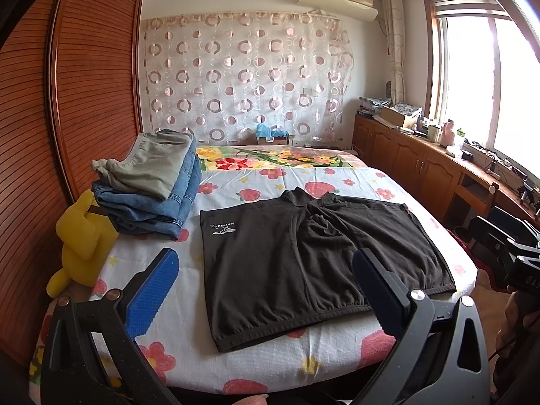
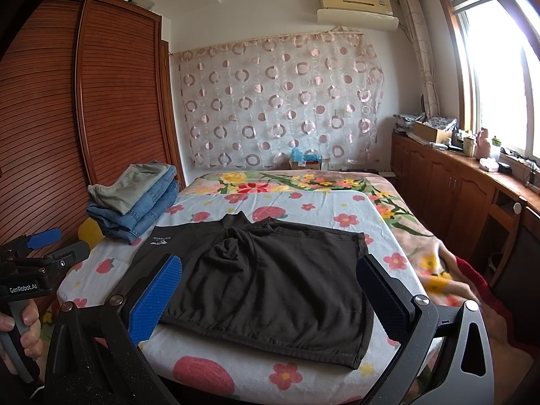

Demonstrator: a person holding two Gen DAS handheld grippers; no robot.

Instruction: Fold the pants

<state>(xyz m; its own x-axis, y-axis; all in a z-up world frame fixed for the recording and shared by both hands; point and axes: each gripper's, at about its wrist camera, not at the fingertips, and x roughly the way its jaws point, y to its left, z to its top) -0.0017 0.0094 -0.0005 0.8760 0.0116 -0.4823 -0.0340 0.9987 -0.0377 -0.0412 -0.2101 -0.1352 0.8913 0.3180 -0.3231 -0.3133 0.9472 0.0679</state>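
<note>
Lying flat on the flowery bed sheet [image 1: 256, 347]: black shorts [image 1: 303, 263], waistband nearest. Hovering above, left gripper [image 1: 266, 290] and right gripper [image 2: 270, 293], both jaws wide apart, gripping nothing.

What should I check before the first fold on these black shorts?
1. Black shorts spread flat on the bed: mostly ok, crotch area bunched.
2. Left gripper open, empty: ok.
3. Right gripper open, empty: ok.
4. Waistband edge nearest the grippers, reachable: ok.
5. Stack of folded jeans apart from the shorts: ok.
6. Yellow plush toy off the folding area: ok.
</note>
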